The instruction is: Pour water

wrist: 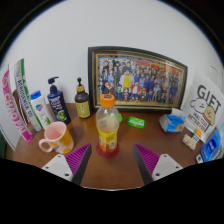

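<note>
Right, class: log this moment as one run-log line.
phase: approach | gripper: open, empty | bottle: upright, just ahead of fingers | pink mug: beside bottle | pour: not started

The brown wooden bench [115, 168] carries a pink mug [56, 137] and an orange-capped bottle [107, 126]. A framed photo [137, 78] stands behind; pump bottles [57, 100] stand left of it.

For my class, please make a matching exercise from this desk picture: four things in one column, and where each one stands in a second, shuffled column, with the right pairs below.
Things:
1. pink mug
2. orange-capped bottle
3. framed group photo
4. dark pump bottle

Places:
A. leaning against the wall at the back
B. just ahead of the open hand-held gripper, between its fingers
C. behind the pink mug
D. left of the orange-capped bottle, beyond the left finger

Pairs: 1-D, 2-B, 3-A, 4-C
</note>
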A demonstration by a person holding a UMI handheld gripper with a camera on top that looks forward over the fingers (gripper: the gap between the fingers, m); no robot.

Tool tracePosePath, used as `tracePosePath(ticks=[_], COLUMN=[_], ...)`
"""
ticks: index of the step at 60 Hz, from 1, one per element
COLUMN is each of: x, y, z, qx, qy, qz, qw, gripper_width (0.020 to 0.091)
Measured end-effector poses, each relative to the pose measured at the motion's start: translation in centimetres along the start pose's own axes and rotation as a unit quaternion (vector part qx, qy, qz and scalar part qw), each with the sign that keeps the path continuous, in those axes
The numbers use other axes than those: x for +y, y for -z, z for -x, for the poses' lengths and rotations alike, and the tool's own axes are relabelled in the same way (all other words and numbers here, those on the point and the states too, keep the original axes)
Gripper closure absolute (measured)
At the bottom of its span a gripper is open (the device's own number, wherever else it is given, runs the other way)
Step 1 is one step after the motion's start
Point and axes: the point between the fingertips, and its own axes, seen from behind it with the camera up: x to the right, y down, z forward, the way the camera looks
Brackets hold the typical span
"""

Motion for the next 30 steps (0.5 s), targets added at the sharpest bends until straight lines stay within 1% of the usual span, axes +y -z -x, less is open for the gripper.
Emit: tracePosePath(ticks=[6,15,22,30], x=[0.7,1.5,1.9,1.7], y=[5.7,12.7,16.2,18.1], z=[1.3,3.6,4.5,5.5], qx=[0.011,0.028,0.049,0.054], qy=[-0.012,-0.024,-0.030,-0.039], qz=[0.016,0.021,0.014,0.003], qw=[1.000,0.999,0.998,0.998], gripper_width=[0.0252,0.0251,0.0253,0.0250])
